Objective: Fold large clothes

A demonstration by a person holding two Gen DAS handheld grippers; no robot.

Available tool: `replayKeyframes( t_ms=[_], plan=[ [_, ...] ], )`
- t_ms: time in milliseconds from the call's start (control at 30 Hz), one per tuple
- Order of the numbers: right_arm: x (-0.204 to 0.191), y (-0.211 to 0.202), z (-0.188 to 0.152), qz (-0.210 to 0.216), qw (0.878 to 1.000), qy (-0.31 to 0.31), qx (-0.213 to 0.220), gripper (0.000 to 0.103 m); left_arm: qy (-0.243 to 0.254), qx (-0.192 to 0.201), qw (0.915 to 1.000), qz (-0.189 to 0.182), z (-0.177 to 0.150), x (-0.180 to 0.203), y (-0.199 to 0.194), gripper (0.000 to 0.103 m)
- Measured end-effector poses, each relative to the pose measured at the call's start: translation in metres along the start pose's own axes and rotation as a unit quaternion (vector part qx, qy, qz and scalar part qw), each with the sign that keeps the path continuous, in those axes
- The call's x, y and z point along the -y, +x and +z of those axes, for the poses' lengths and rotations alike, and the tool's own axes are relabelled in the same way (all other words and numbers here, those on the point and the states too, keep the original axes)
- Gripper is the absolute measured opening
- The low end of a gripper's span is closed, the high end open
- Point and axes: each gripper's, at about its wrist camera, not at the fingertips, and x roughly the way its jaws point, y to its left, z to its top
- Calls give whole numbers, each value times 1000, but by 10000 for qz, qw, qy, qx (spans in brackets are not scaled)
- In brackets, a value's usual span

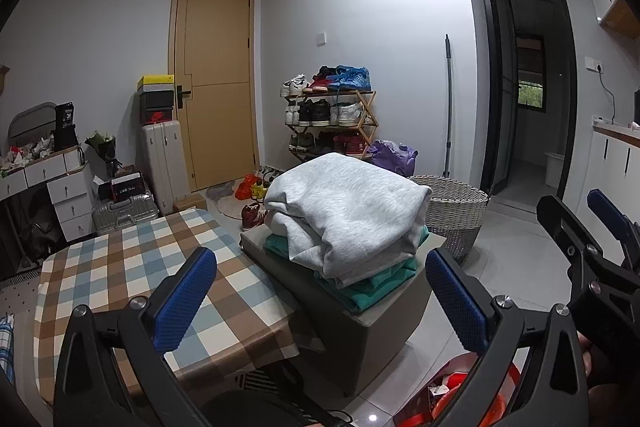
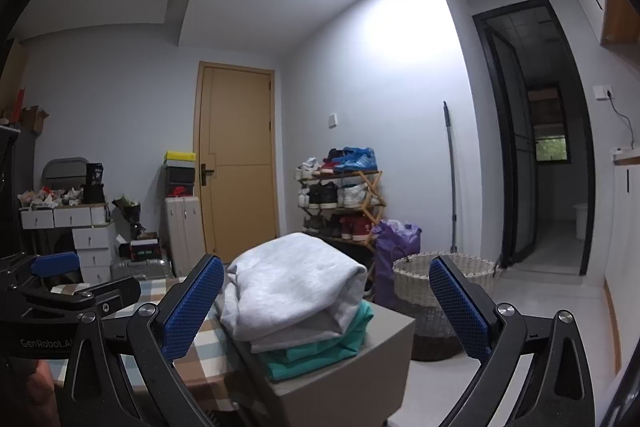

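Observation:
A folded light grey garment (image 1: 352,211) (image 2: 292,287) lies on top of a folded teal garment (image 1: 372,287) (image 2: 320,351), stacked on a grey box stool (image 1: 360,323) (image 2: 360,379). My left gripper (image 1: 320,299) is open and held back from the stack, nothing between its blue pads. My right gripper (image 2: 324,311) is open too, empty, facing the stack from nearer. In the left wrist view the right gripper (image 1: 576,223) shows at the right edge; in the right wrist view the left gripper (image 2: 60,275) shows at the left.
A table with a checked cloth (image 1: 132,267) (image 2: 200,347) stands left of the stool. A woven laundry basket (image 1: 452,211) (image 2: 440,291) sits on the floor to the right. Behind are a shoe rack (image 1: 332,115), a suitcase (image 1: 162,163), a wooden door (image 1: 216,83) and a dark doorway (image 1: 528,79).

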Motion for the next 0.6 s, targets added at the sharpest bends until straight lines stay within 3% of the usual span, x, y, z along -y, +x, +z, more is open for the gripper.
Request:
replayKeyframes(
  t_ms=[600],
  plan=[
    [-6, -2, -2, 33, 10000, 4, -53, 103, -16, 1, 10000, -7, 0, 6, -1, 102]
  ],
)
